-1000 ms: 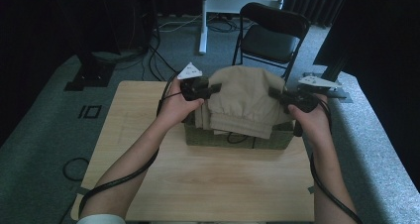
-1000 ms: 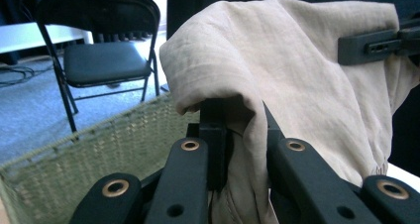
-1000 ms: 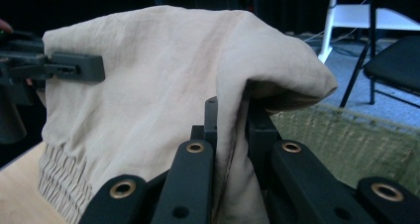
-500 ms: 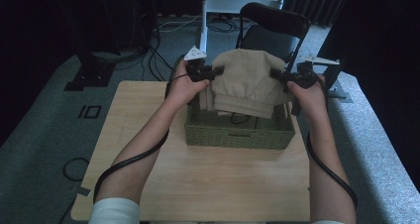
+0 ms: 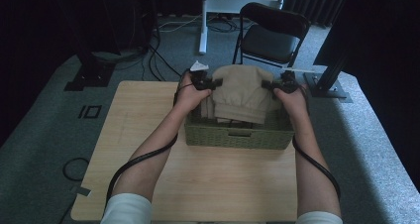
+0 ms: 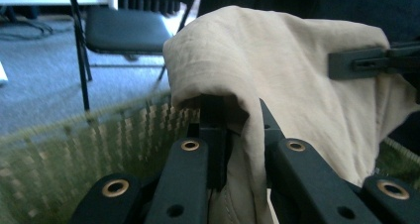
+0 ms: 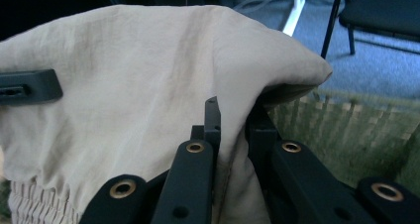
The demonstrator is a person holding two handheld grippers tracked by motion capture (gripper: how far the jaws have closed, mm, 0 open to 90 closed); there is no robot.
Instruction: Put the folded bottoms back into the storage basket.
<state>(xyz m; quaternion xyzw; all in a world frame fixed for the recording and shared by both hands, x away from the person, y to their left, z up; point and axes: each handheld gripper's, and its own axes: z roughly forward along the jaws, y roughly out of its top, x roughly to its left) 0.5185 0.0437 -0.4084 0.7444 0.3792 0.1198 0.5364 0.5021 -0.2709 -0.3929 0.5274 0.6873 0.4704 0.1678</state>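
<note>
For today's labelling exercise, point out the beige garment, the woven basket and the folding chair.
beige garment (image 5: 242, 92), high view, middle of the folded cloth.
woven basket (image 5: 237, 137), high view, near wall.
folding chair (image 5: 265, 43), high view, seat.

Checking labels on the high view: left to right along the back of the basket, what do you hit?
Bare wooden table → left gripper, shut on the cloth's left edge → folded beige cloth, hanging over the green wicker basket → right gripper, shut on its right edge → grey carpet.

near: we have bare table (image 5: 213, 184) before basket (image 5: 237, 137) | far: chair (image 5: 270, 33) behind | sides: basket walls hem our grippers
</note>
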